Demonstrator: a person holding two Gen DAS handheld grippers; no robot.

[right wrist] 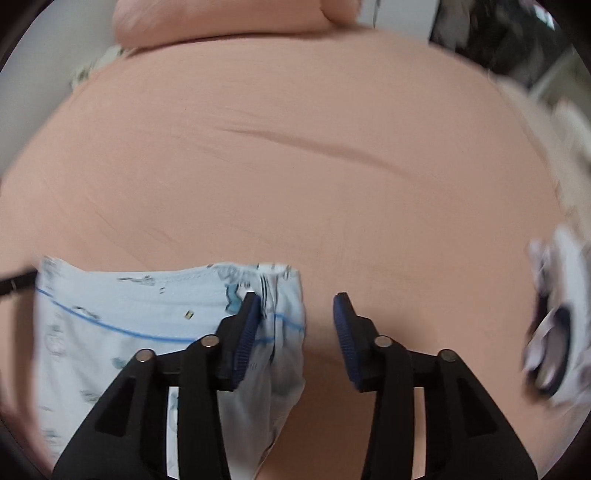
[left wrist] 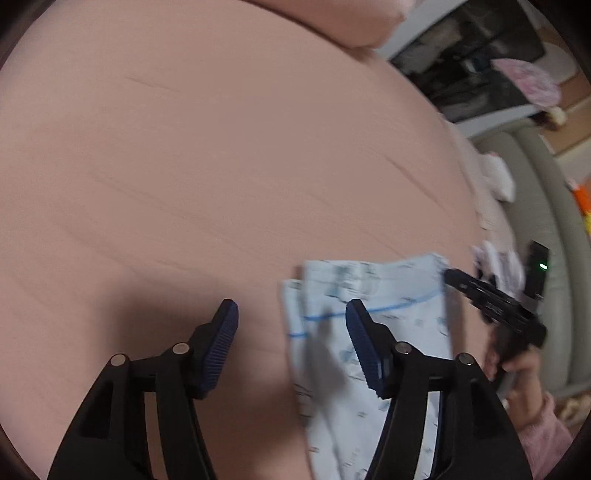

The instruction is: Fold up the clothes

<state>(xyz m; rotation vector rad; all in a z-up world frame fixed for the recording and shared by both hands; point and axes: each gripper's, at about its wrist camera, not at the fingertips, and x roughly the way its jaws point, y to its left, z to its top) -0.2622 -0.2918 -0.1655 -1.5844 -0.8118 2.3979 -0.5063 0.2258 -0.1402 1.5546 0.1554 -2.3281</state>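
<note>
A folded light-blue printed garment (left wrist: 373, 295) with a thin blue line lies flat on the pink bed sheet (left wrist: 207, 155). My left gripper (left wrist: 291, 314) hangs open just above it. Its right finger is over the cloth and its left finger over bare sheet, and the pads press on nothing. In the right wrist view the same garment (right wrist: 129, 306) lies at the lower left. My right gripper (right wrist: 297, 306) stands open over the garment's right edge, its left finger above the cloth and its right finger above the sheet (right wrist: 295, 166). A hand (left wrist: 517, 373) in a pink sleeve holds the right gripper.
A pink pillow (right wrist: 221, 18) lies at the head of the bed. More clothes, white with dark print (right wrist: 554, 325), sit near the bed's right side (left wrist: 502, 262). Past that edge are a grey padded frame (left wrist: 539, 206) and dark furniture (left wrist: 480, 74).
</note>
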